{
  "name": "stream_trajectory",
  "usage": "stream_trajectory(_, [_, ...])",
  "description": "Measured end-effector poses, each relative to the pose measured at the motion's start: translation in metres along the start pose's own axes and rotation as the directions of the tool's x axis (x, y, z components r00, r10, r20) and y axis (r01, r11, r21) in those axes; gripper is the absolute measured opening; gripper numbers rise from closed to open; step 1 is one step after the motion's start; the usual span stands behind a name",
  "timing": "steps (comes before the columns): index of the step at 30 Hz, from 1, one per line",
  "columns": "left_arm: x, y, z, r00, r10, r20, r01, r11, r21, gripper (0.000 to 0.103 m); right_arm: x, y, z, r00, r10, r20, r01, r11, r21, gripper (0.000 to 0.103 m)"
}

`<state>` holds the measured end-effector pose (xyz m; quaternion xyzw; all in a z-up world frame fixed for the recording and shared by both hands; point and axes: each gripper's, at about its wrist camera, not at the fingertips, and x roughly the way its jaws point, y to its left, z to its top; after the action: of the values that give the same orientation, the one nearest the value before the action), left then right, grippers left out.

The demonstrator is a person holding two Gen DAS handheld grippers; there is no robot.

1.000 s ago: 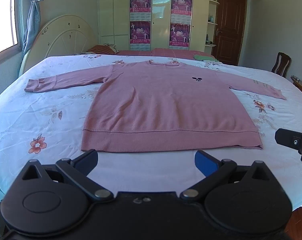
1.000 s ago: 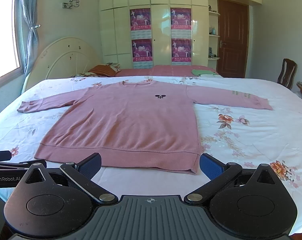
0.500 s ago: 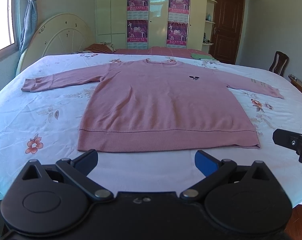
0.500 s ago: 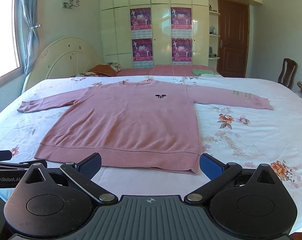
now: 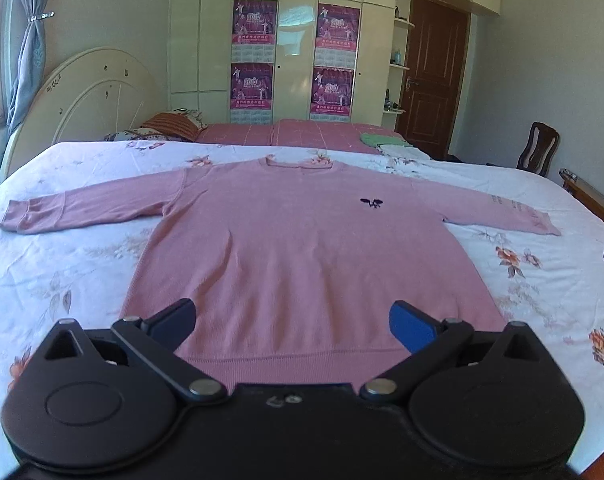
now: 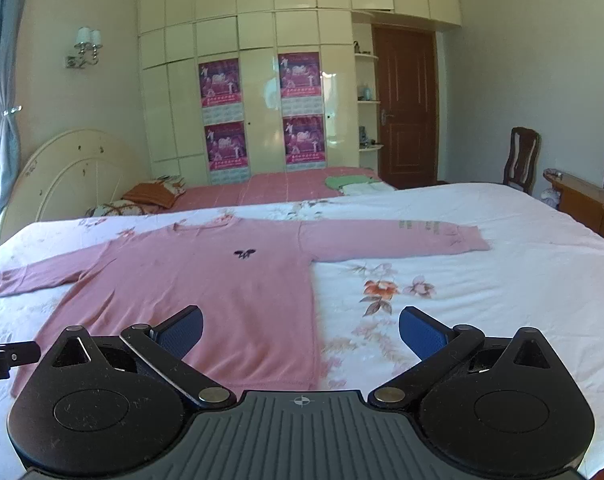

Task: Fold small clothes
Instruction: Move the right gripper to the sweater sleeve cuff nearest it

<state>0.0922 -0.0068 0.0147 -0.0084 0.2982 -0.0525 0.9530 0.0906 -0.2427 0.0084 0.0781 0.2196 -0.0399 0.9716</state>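
A wide bed [image 5: 42, 280] with a white flowered sheet is seen, and on it the pink sweater [image 5: 302, 248] is laid flat, face up, near the front edge. No fold is seen in it, so the task is judged to be at its very start: both sleeves and the body are left to be folded. The neckline is pointed away from the cameras, the hem toward them; the body's long axis is thus run from front to back, while the sleeves are stretched out to left and right. The left gripper [image 5: 293, 320] is held above the hem with jaws released, nothing between them. The right gripper [image 6: 301, 330] is held over the right hem corner, jaws also spread and empty.
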Motion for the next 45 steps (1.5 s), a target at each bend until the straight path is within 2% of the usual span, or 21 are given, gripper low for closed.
stream_trajectory(2, [0.016,-0.003,0.014,0.999,-0.041,0.006,0.041,0.999,-0.007,0.103,0.014,-0.014,0.013,1.000,-0.018,0.014,0.018,1.000,0.022,0.103])
stream_trajectory(6, [0.047,-0.011,0.037,1.000,-0.002,0.024,0.002,1.000,-0.020,0.102,0.049,-0.039,0.035,0.998,-0.057,0.019,0.056,0.997,0.050,0.103])
stream_trajectory(9, [0.074,-0.016,0.051,1.000,-0.009,0.015,0.009,1.000,-0.019,0.097,0.073,-0.055,0.048,0.997,-0.081,0.015,0.080,0.995,0.060,0.103])
stream_trajectory(12, [0.099,-0.025,0.060,1.000,0.004,0.007,-0.004,1.000,-0.001,0.097,0.097,-0.068,0.058,0.994,-0.106,0.007,0.106,0.992,0.063,0.103])
stream_trajectory(23, [0.171,-0.048,0.077,0.999,-0.021,-0.039,0.023,0.999,0.035,0.095,0.170,-0.103,0.064,0.980,-0.192,-0.044,0.195,0.978,0.074,0.102])
stream_trajectory(28, [0.201,-0.054,0.082,0.998,-0.040,-0.057,0.042,0.998,0.041,0.078,0.197,-0.121,0.062,0.970,-0.235,-0.066,0.240,0.967,0.085,0.102])
stream_trajectory(30, [0.209,-0.057,0.084,0.998,-0.034,-0.060,0.036,0.999,0.041,0.078,0.207,-0.128,0.061,0.964,-0.256,-0.071,0.262,0.961,0.086,0.102])
stream_trajectory(31, [0.212,-0.058,0.085,0.998,-0.035,-0.057,0.037,0.998,0.042,0.078,0.210,-0.131,0.061,0.962,-0.262,-0.074,0.268,0.959,0.090,0.097])
stream_trajectory(32, [0.215,-0.060,0.086,0.998,-0.040,-0.054,0.042,0.998,0.043,0.078,0.217,-0.136,0.061,0.962,-0.260,-0.087,0.268,0.959,0.098,0.081])
stream_trajectory(33, [0.219,-0.062,0.087,0.998,-0.041,-0.057,0.044,0.998,0.048,0.079,0.223,-0.140,0.061,0.958,-0.266,-0.102,0.277,0.955,0.104,0.071])
stream_trajectory(38, [0.238,-0.068,0.091,0.997,-0.035,-0.064,0.039,0.998,0.058,0.078,0.247,-0.163,0.059,0.954,-0.274,-0.123,0.291,0.945,0.153,0.070])
stream_trajectory(40, [0.245,-0.070,0.093,0.997,-0.034,-0.066,0.038,0.998,0.059,0.076,0.256,-0.175,0.058,0.954,-0.274,-0.125,0.293,0.940,0.173,0.059])
stream_trajectory(41, [0.249,-0.071,0.094,0.997,-0.033,-0.067,0.037,0.997,0.061,0.075,0.262,-0.182,0.058,0.953,-0.273,-0.136,0.295,0.936,0.191,0.048])
stream_trajectory(45, [0.266,-0.080,0.095,0.996,-0.024,-0.083,0.031,0.996,0.083,0.075,0.279,-0.218,0.060,0.947,-0.282,-0.152,0.316,0.900,0.301,0.046])
